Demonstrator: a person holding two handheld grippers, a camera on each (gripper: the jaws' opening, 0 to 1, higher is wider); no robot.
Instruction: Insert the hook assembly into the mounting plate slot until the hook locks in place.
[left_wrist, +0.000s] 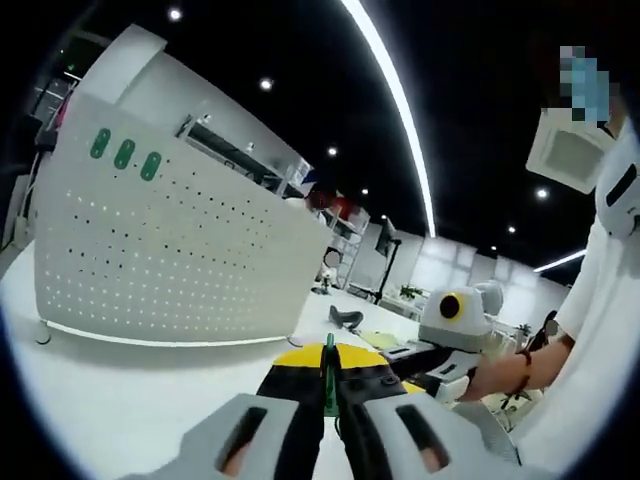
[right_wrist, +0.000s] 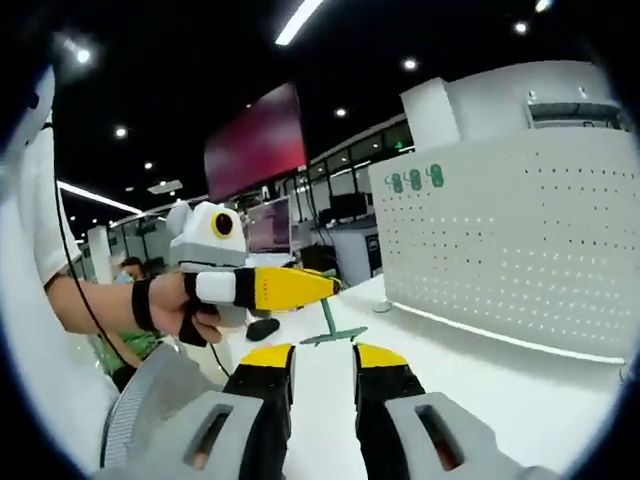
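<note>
My left fingers (left_wrist: 330, 400) pinch the green hook (left_wrist: 329, 375), raised ready for the perforated mounting plate (left_wrist: 170, 250). My right fingers (right_wrist: 322, 385) stand narrowly apart, empty, above the desk (right_wrist: 480, 380).

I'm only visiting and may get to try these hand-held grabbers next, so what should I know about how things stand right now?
Left gripper: shut on the green hook assembly, held in the air above the white table.
Right gripper: open, holding nothing, pointed toward the left one.
The white perforated mounting plate stands upright on the table, with three green pieces near its top corner.
Done: the hook is picked up.
Left: carry it to the plate, find the slot and push until it locks. I can't make out the slot from here.
</note>
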